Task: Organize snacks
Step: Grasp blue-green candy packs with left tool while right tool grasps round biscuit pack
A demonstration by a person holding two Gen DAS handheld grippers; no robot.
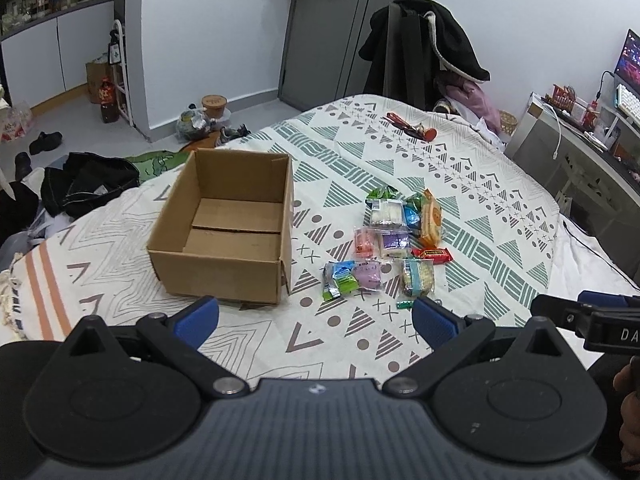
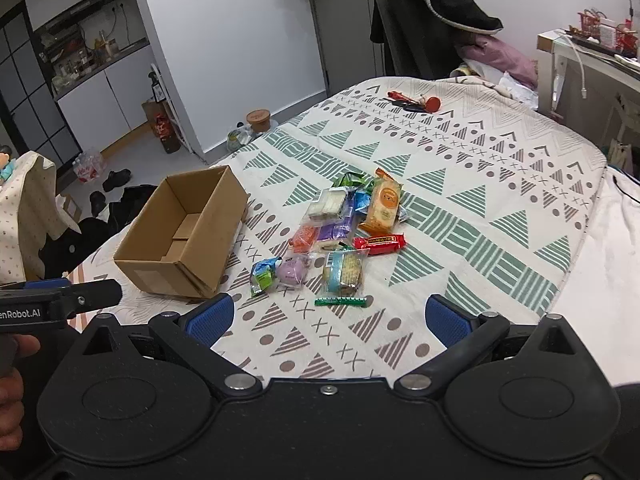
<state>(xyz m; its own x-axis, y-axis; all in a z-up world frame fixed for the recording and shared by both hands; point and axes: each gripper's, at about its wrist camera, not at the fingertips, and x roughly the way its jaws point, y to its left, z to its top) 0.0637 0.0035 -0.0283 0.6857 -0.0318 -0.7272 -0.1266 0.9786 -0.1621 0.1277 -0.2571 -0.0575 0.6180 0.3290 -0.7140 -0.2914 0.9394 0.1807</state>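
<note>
Patterned bed carries an empty box left of scattered snacks. Both hand-held grippers, left and right, gape empty; start with the near green stick, pinching across its width.

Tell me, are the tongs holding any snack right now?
No, nothing is held. The left tongs and the right tongs are both open and empty above the bed cover. The snacks lie loose beside the cardboard box.
</note>
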